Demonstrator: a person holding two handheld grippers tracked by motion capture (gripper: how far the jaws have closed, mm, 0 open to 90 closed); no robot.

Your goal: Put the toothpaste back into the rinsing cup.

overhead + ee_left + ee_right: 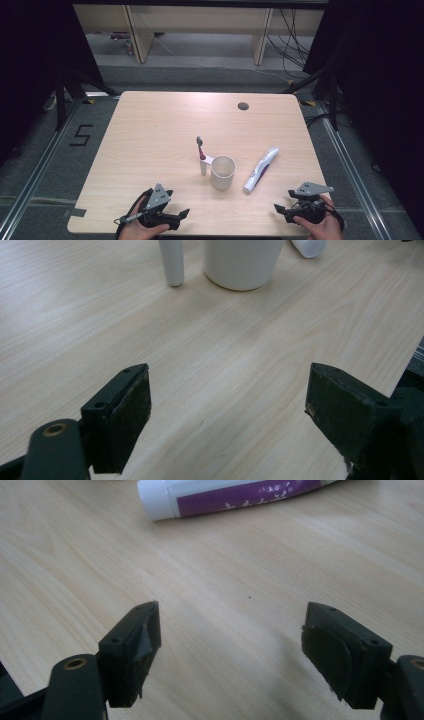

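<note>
The pale wood-grain tabletop (150, 145) shows fine light streaks. A plain white cup (222, 172) stands beside a white-handled toothbrush (202, 156) with a dark red band and a grey head. The white toothpaste tube (225, 495) carries a purple panel with small white flecks. Both grippers' jaws are matte black.

Bright, even overhead light, dark surroundings, soft shadows; close tongs slightly blurred.

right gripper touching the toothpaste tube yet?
Apart. The right gripper view shows bare table between the open right gripper and the toothpaste tube; the high view agrees.
</note>
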